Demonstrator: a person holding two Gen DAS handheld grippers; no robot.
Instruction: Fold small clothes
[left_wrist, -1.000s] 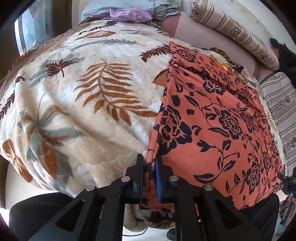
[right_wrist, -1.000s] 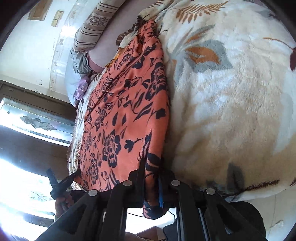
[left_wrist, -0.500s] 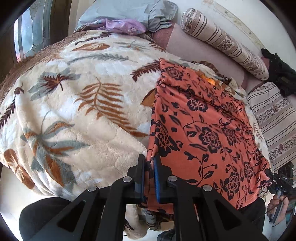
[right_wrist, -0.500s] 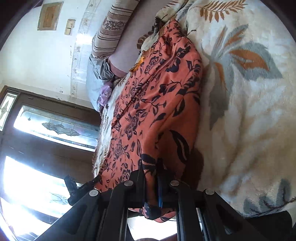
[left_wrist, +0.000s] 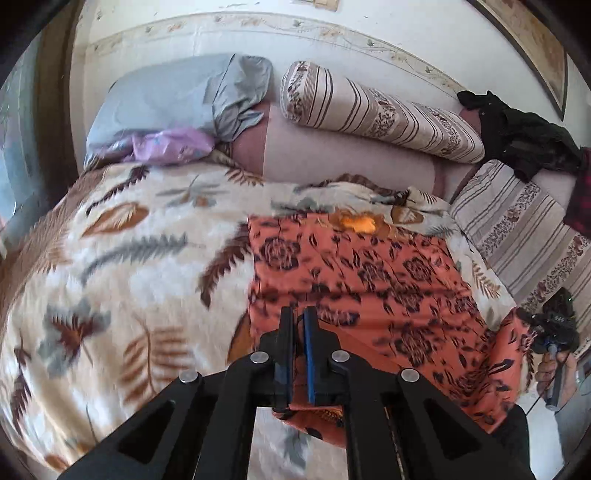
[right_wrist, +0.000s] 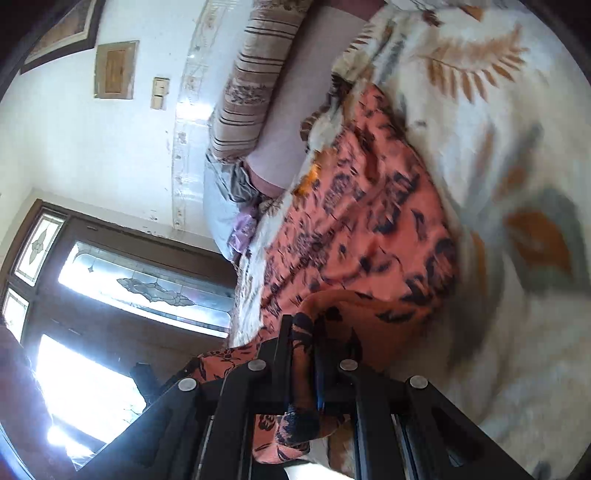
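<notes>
While the left gripper (left_wrist: 298, 332) and right gripper (right_wrist: 306, 343) each pinch a near corner of the orange black-flowered cloth (left_wrist: 369, 280), it lies across the cream leaf-patterned fleece blanket (left_wrist: 129, 266), before a striped bolster (left_wrist: 380, 114).

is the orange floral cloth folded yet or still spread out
Mostly spread. The orange floral cloth lies flat across the blanket; only its near edge is raised, pinched in the left gripper and right gripper.

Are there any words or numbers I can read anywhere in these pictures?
None can be read.
Framed picture on the wall: any writing is too blurred to read.
Orange flowered garment: only a flower print, no words.
Leaf-print blanket: only a pattern.
Striped bolster: only a pattern.
</notes>
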